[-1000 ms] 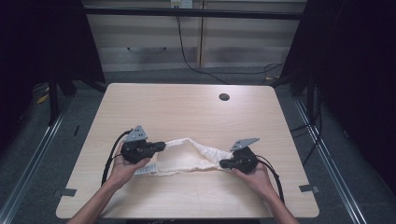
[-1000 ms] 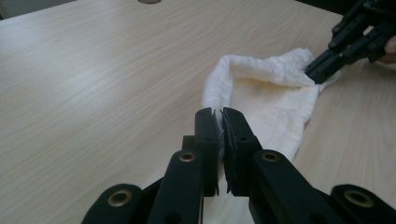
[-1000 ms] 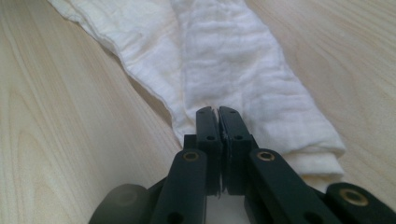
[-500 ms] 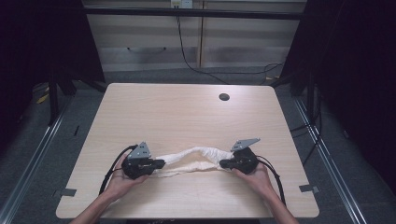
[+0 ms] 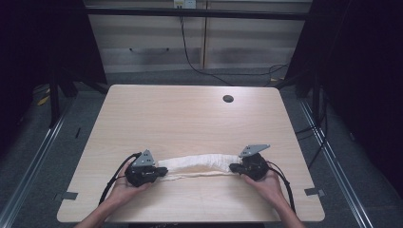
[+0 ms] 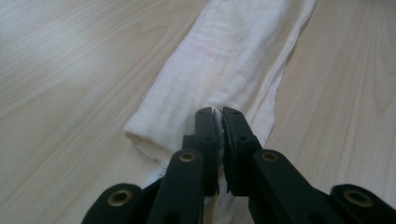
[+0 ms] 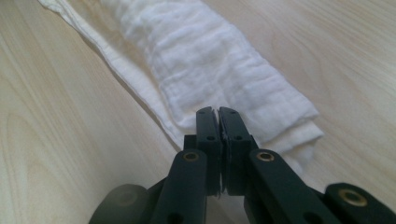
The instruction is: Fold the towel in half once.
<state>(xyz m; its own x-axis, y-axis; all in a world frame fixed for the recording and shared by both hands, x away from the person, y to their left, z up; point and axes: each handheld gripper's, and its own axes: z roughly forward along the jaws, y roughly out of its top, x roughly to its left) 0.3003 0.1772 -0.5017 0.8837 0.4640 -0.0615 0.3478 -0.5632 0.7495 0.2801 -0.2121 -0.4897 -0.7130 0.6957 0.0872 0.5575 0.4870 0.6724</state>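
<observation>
We find both grippers, left (image 5: 164, 172) and right (image 5: 233, 167), clamped on the cloth (image 5: 199, 165) ends. Uneven pulling could slip an edge free and undo the fold.

No readable text, label, brand, number or sign anywhere. One small tag or printed mark sits at the edge of the white cloth (image 6: 161, 175) in the left gripper view, just beside the jaws; dark marks on it, too small and blurred to make out.
</observation>
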